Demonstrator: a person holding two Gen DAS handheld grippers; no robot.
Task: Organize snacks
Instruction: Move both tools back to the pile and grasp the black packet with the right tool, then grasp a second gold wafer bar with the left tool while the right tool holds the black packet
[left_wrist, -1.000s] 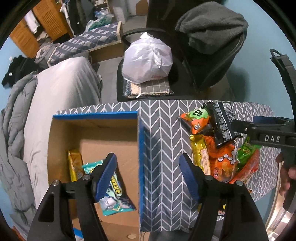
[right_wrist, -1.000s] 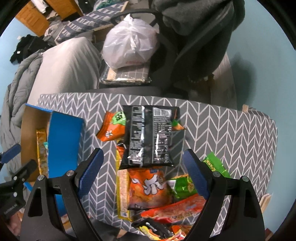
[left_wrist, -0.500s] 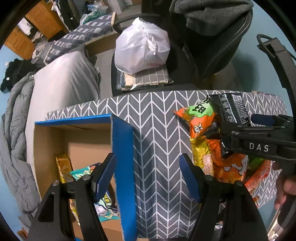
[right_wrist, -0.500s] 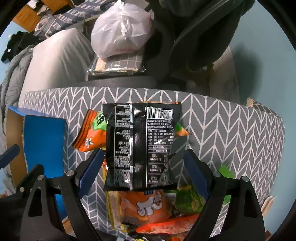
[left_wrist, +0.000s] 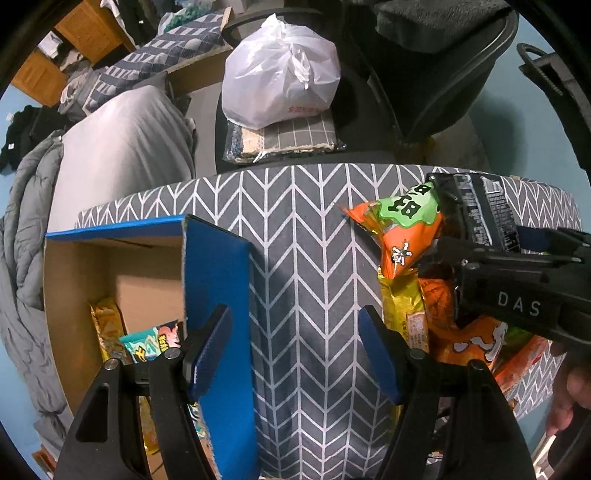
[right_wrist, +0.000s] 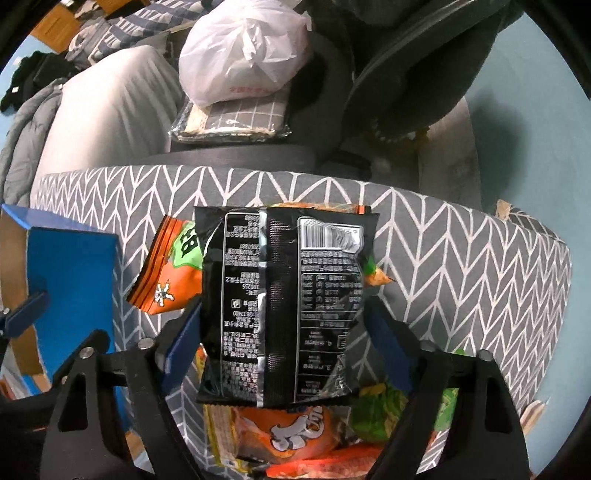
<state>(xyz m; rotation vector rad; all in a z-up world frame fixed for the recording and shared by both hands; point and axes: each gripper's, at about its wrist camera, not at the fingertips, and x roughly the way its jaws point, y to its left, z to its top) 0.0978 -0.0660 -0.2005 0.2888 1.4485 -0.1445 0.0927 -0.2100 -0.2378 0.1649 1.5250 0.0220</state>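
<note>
Black packet (right_wrist: 284, 306): a second ago it lay on my snack pile (right_wrist: 295, 439); now my right gripper (right_wrist: 280, 339) has its fingers (right_wrist: 181, 343) closed in on it, lifted off the pile.
Left gripper (left_wrist: 295, 350): I've drifted right from over the box (left_wrist: 218, 295), now over the counter (left_wrist: 303, 258), fingers as wide as before.

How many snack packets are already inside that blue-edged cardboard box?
2 show in the blue-edged cardboard box: a golden-yellow foil packet by its left wall, and a teal printed packet beside it. The open left gripper may hide others.
</note>
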